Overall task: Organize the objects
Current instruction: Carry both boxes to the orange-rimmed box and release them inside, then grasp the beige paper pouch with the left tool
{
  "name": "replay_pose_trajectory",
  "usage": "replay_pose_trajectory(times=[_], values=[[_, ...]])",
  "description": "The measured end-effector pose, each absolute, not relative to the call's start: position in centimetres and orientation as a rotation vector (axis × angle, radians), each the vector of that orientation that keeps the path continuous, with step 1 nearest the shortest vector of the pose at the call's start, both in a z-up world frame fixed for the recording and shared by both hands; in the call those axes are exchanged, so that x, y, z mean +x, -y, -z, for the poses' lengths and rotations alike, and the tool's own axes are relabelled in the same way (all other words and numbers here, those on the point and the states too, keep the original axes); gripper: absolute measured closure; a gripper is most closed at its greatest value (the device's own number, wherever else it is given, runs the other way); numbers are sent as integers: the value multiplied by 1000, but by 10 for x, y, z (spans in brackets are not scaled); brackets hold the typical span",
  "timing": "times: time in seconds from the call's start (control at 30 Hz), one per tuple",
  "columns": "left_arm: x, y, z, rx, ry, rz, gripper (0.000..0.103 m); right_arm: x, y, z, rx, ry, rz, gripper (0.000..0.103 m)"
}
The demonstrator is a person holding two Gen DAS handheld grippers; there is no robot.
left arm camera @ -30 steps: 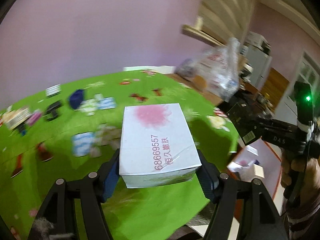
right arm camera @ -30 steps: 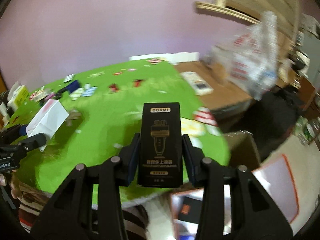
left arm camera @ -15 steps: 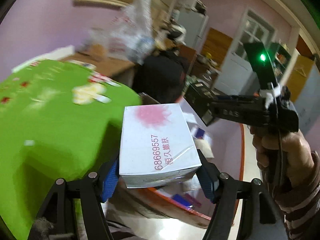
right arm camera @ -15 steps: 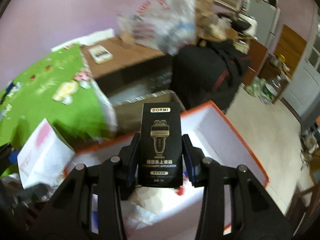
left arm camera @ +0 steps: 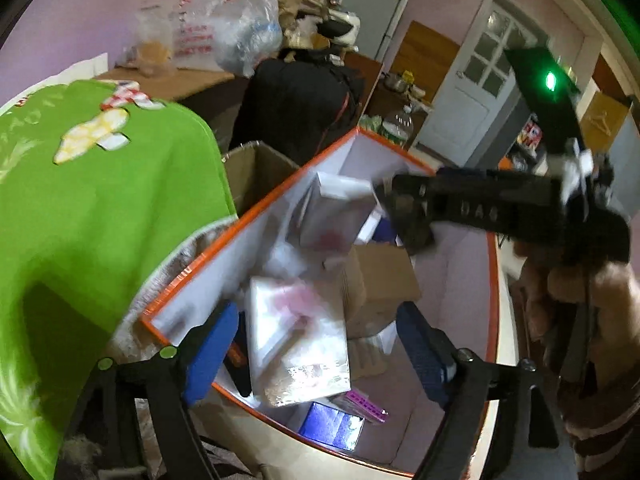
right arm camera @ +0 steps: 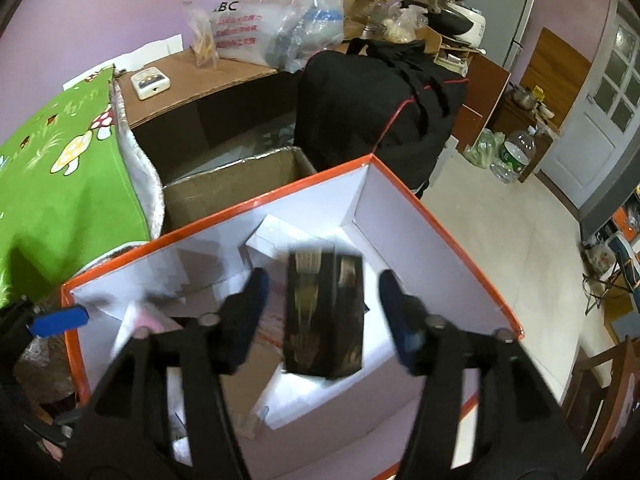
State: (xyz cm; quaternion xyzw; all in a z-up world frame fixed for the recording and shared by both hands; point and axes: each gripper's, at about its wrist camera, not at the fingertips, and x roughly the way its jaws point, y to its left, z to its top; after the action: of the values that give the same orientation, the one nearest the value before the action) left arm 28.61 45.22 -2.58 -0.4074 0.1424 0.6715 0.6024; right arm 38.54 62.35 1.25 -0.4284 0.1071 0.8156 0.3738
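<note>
My left gripper (left arm camera: 318, 344) hangs over a big white carton with an orange rim (left arm camera: 240, 220). Its jaws are opening. A white box with a pink blotch (left arm camera: 298, 340) is blurred between the blue pads (left arm camera: 212, 352), clear of both, over several other boxes inside. My right gripper (right arm camera: 324, 282) is above the same carton (right arm camera: 440, 232), and its jaws are opening too. A black box with gold print (right arm camera: 324, 316) is blurred between the spread fingers, touching neither. In the left wrist view the right gripper (left arm camera: 408, 220) is held by a hand (left arm camera: 580, 292).
A table with a green cloth (left arm camera: 100, 200) borders the carton on the left. Behind it stand an open brown cardboard box (right arm camera: 232, 188), a black bag (right arm camera: 380, 112) and a water bottle (right arm camera: 516, 156). Plastic bags (right arm camera: 280, 12) lie on a brown surface. Bare floor (right arm camera: 500, 220) lies right.
Both grippers swung from above the green table to over the orange-rimmed carton and sank. Both sets of jaws spread, and the white box and the black box came loose.
</note>
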Motion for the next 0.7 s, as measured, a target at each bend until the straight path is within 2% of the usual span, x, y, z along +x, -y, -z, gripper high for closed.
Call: replay_pose_trajectory(times=[0.2, 0.33, 0.7], values=[[267, -429, -2, -787, -312, -1643, 20, 378, -611, -33, -1036, -281, -2149, 34], [244, -403, -20, -790, -342, -1704, 20, 361, -596, -48, -1007, -283, -2231, 31], [132, -256, -70, -829, -236, -2029, 20, 278, -514, -72, -1017, -233, -2491, 30]])
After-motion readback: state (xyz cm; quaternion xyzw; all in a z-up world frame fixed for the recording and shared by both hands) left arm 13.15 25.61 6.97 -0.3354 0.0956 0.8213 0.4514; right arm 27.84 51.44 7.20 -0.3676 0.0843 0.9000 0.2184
